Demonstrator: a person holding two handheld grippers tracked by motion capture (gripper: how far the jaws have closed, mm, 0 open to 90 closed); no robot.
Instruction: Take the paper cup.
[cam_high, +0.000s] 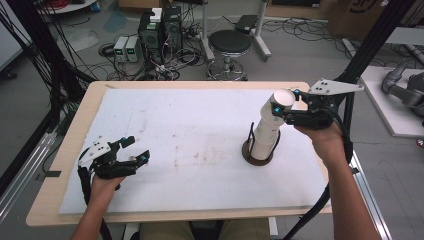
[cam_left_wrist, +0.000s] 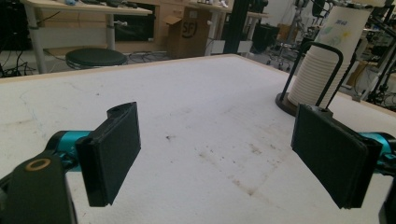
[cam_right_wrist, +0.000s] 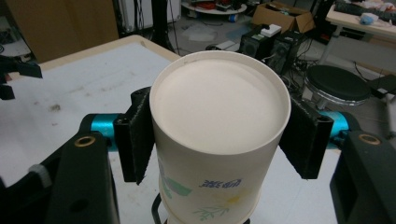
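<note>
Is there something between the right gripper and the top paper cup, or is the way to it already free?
Nothing visible stands between them. The right gripper is shut on the top paper cup, its pads pressing on both sides just below the rim. The black wire holder surrounds only the lower stack.

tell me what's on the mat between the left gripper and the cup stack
Nothing: in the high view, only bare, faintly stained white mat lies between the left gripper and the cup stack.

A cup stack stands in a holder on the table's right half.
</note>
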